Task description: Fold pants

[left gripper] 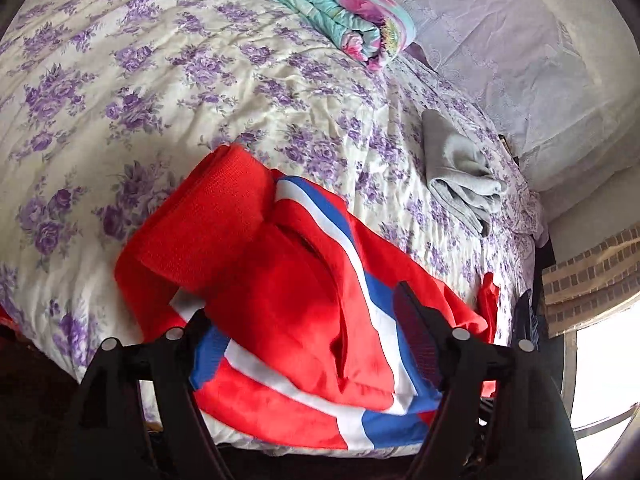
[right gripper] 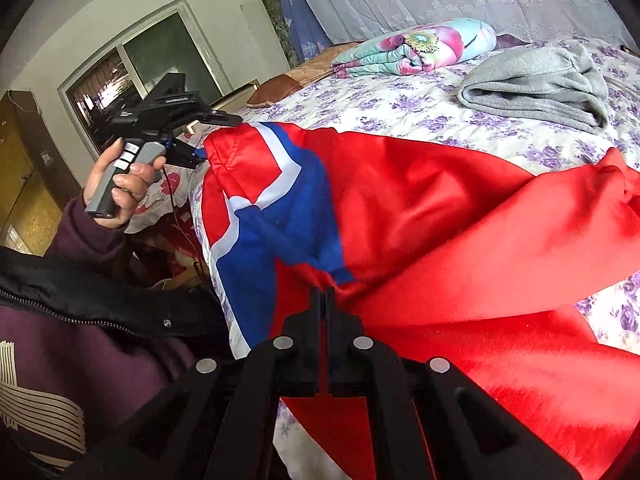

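Right tool [right gripper: 325, 300], jaws closed together, pinching red fabric of the pants [right gripper: 440, 216]. Left tool [left gripper: 308, 320], jaws apart, straddling the pants' striped end without pressing it. Pants lie crumpled on the bed [left gripper: 160, 80], near its edge; grey garment [right gripper: 536, 84] beyond.

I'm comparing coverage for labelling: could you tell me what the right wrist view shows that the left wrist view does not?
Right wrist only: the person's hand holding the left hand-held gripper, and a window. Left wrist only: a brick-patterned surface. Both: red pants, grey garment, floral quilt, purple-flowered bedspread.
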